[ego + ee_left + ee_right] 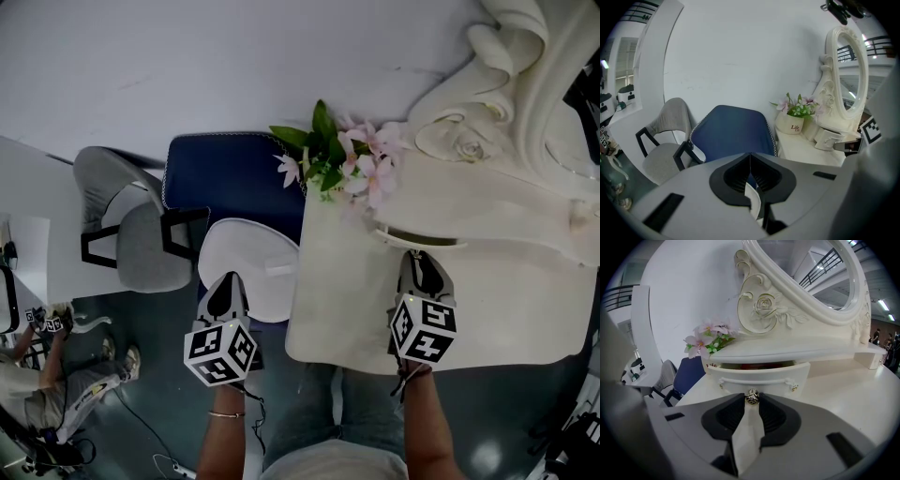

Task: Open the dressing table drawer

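Observation:
The cream dressing table [347,309] carries an ornate oval mirror [806,282]. Its small curved drawer [761,377] under the mirror shelf stands a little way out, with a dark gap above its front [422,240]. A small metal knob [751,397] on the drawer front sits between the tips of my right gripper [751,400], which is shut on it. In the head view that right gripper [427,267] points at the drawer from the table's near side. My left gripper [225,292] hangs left of the table over a white stool, shut and holding nothing [750,164].
A pot of pink flowers [342,159] stands at the table's left rear corner, beside the drawer. A blue chair [230,178] and a grey chair [131,225] stand left of the table by the white stool [248,262]. Another person sits at far left [47,375].

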{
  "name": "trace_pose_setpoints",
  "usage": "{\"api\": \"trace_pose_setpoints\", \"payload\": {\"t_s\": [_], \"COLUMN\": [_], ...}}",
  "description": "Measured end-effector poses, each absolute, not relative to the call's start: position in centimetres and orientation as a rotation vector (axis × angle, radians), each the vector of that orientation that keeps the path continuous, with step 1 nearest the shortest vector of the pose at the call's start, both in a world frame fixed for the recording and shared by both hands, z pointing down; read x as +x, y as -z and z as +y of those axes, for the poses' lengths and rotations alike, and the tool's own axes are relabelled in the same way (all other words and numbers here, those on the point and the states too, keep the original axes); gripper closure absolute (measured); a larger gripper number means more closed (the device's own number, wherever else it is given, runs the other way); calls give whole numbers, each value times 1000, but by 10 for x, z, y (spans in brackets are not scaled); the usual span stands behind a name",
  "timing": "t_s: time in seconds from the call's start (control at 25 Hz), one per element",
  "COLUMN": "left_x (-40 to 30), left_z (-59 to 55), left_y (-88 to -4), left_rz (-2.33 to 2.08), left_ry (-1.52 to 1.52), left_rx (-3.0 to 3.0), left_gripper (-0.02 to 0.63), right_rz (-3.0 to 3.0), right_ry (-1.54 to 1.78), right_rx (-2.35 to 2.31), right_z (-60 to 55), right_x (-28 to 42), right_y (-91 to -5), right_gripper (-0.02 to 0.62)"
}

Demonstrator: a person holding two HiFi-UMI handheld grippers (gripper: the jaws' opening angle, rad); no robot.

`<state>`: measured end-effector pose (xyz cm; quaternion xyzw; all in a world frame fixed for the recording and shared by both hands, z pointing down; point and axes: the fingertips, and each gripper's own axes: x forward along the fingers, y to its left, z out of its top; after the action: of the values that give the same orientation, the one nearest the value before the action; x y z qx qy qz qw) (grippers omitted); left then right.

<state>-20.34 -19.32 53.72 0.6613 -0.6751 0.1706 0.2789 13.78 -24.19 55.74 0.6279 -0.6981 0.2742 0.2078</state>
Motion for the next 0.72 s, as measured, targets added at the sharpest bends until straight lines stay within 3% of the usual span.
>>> {"api": "trace_pose_setpoints", "payload": {"t_s": [0.72], "left_x": [-205], "left_z": [-189], "left_y": [-535], "left_rz": [-1804], "left_ry": [-458], "left_rx": [1787], "left_gripper": [584], "right_rz": [-1937], "right_ry": [-762], "right_rx": [1756], "right_z": [-233], "right_x": [137], "right_y": [-557], "right_gripper": [493]}}
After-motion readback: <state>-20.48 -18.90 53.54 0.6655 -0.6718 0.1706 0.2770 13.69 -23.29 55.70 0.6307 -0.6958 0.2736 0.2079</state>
